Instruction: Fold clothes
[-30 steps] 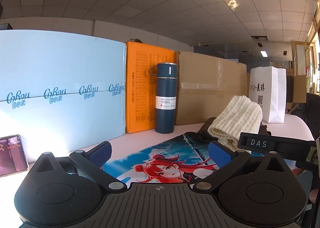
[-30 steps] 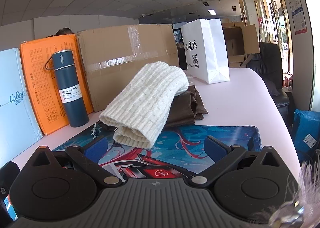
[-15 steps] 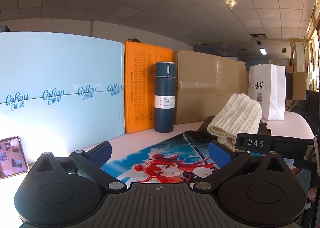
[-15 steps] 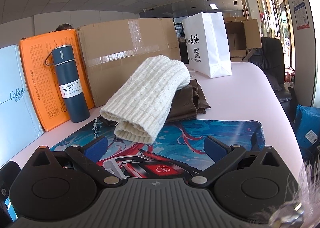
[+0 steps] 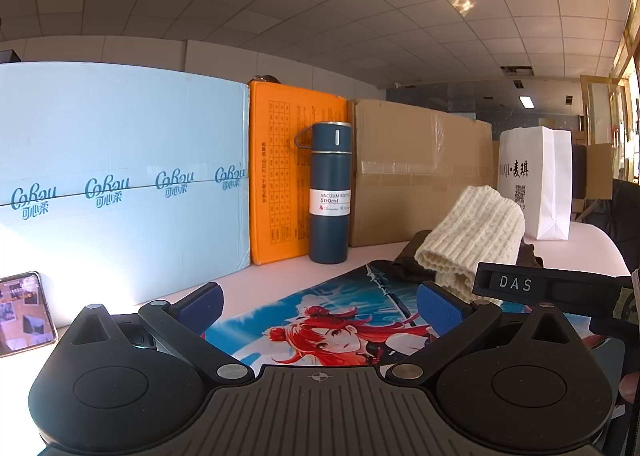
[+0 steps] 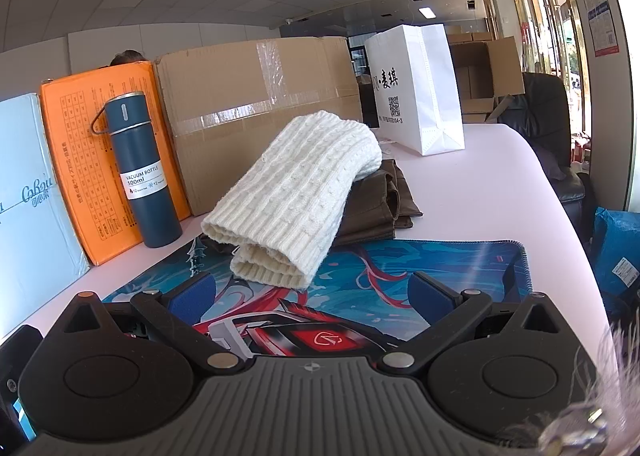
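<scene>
Both wrist views sit low over the mat (image 6: 420, 268), facing the boxes; both share the bottle (image 5: 329, 192).

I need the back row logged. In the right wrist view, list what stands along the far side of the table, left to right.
Light blue box → orange box → blue vacuum bottle → taped cardboard box → white paper bag.

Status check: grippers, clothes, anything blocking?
Left hand-held gripper open, empty. Right hand-held gripper open, empty. White knit folded atop brown garment. Nothing blocking.
</scene>
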`<state>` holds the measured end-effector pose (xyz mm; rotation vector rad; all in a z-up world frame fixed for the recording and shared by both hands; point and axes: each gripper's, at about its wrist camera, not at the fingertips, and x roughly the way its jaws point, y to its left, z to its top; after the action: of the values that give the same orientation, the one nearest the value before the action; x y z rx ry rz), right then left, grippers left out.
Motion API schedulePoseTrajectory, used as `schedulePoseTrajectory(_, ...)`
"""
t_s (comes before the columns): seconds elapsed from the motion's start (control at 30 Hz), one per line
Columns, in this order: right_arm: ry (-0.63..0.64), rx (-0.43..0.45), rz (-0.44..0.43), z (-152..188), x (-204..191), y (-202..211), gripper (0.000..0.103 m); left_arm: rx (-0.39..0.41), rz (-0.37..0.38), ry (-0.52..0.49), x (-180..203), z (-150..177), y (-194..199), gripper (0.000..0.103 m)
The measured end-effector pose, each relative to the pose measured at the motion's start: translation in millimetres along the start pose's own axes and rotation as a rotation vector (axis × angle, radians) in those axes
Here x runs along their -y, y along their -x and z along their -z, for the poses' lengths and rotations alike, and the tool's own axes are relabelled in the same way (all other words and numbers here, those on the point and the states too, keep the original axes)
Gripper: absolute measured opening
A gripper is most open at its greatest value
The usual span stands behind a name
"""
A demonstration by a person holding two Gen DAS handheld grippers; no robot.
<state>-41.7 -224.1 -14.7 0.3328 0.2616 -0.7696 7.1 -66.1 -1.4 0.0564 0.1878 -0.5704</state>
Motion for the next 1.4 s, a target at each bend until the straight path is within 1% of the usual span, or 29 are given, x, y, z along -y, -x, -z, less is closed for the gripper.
schedulePoseTrajectory(1.4,-0.013,-0.003,-0.012,0.3,1.7,-0.3,0.103,-0.003,0.0,-0.002,-0.5,0.2,-1.0,0.103)
